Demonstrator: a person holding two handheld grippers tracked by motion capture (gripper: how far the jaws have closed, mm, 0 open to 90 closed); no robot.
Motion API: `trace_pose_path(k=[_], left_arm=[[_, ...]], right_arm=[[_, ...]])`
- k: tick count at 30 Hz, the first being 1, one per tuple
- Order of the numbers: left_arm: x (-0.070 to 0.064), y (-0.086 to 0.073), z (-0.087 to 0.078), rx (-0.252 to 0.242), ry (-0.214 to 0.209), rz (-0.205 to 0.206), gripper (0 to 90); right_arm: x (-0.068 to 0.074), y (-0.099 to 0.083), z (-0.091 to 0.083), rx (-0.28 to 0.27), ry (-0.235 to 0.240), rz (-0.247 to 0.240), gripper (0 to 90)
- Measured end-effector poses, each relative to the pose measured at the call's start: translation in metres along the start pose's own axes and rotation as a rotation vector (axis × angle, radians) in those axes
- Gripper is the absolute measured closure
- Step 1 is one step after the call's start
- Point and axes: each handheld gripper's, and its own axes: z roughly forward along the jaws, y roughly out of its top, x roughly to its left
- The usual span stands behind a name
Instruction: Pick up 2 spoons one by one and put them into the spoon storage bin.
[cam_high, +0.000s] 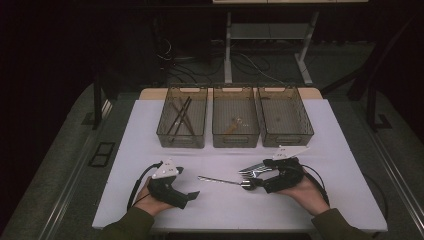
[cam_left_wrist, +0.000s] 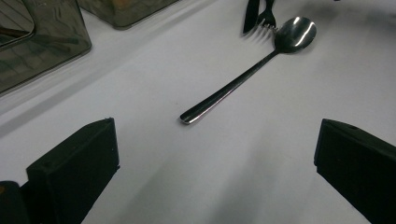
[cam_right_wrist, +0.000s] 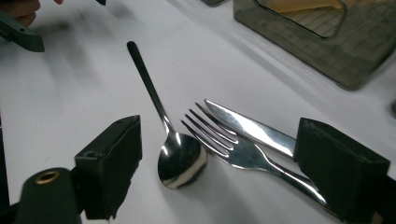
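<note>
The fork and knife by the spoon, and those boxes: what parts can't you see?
- Fork handle: right gripper view, runs behind the right gripper's jaw.
- Knife handle: same view, hidden by that jaw.
- Fork in left gripper view: cut off by top edge.
- Middle bin's contents: high view, too small and dim to name.

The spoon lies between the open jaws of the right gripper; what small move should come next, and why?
Probably lower the right gripper a little and close it on the spoon. Its jaws stand open on either side of the bowl, the fork lies close beside it, and nothing is gripped yet.
</note>
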Motion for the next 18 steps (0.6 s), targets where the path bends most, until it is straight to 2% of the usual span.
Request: trace_pose_path(k=[7,13,18], left_arm=[[0.0,0.0,0.0,-0.002,-0.002,-0.002,0.0],[0.0,0.0,0.0,0.001,-0.005,0.002,0.0],[0.0,0.0,0.0,0.004,-0.008,0.002,0.0]], right_arm=[[0.0,0.003,0.008,0.016,0.036,-0.004,28.8],[0.002,0.0,0.013,0.064,0.051,-0.01,40.6],[0.001,-0.003,0.017,0.093,0.056,0.004,47.4]])
